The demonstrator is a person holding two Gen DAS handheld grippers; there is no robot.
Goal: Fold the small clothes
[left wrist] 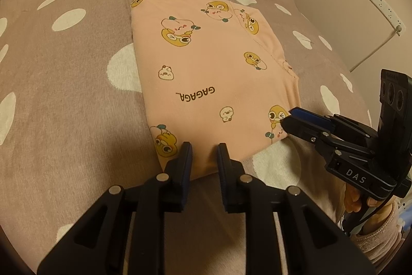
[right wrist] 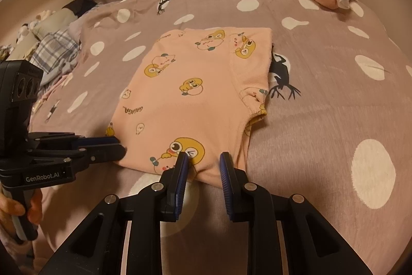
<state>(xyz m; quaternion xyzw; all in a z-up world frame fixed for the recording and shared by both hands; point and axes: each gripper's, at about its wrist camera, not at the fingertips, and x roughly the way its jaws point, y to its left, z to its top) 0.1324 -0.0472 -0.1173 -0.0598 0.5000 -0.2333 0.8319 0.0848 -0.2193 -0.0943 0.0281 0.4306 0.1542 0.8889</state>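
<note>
Across the spotted bed (right wrist: 322, 99) lies the pink shirt (right wrist: 195, 99), long axis running away from both grippers. Left gripper (left wrist: 201, 151) and right gripper (right wrist: 203, 161), jaws narrowly parted and empty, straddle its near hem, equally close.

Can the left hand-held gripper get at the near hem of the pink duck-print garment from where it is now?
Probably yes. The left hand-held gripper sits open right at the near hem of the pink duck-print cotton garment, with nothing between them. The right hand-held gripper works the same edge further along, beside it, not blocking.
</note>
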